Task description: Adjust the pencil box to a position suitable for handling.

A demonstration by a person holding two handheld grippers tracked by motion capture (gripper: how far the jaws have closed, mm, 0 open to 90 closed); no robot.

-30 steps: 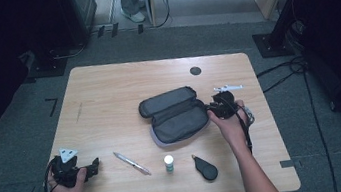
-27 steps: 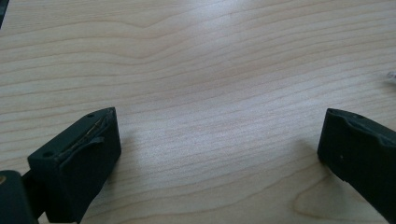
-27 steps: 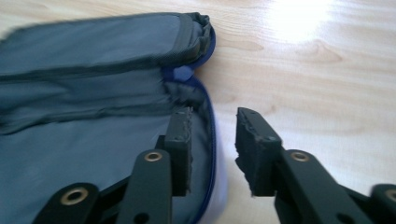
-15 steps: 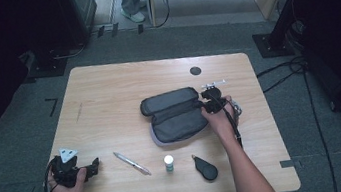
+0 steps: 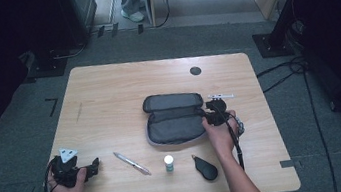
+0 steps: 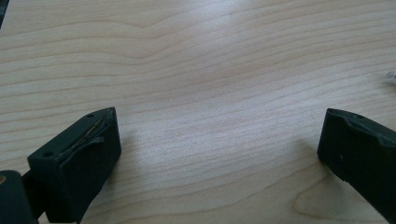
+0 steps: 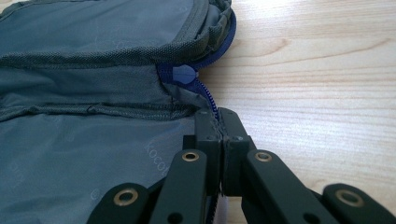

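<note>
A pen, small bottle and black pouch lie on the table.

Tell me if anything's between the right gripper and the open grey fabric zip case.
Nothing visible is. The right gripper is shut on the blue zipper edge of the open grey fabric zip case, with no gap left. The wooden table beside it is bare.

Left tool: black body, with a grey three-cornered plate on top and a black cable looping off behind it.
Left tool's jaws: blocky matt black pads; one has small holes and a split seam along its face.
Right tool: black linkage arms joined by brass-coloured rivets; a black cable runs back along your forearm.
Your arms: bare, no sleeves in sight.
</note>
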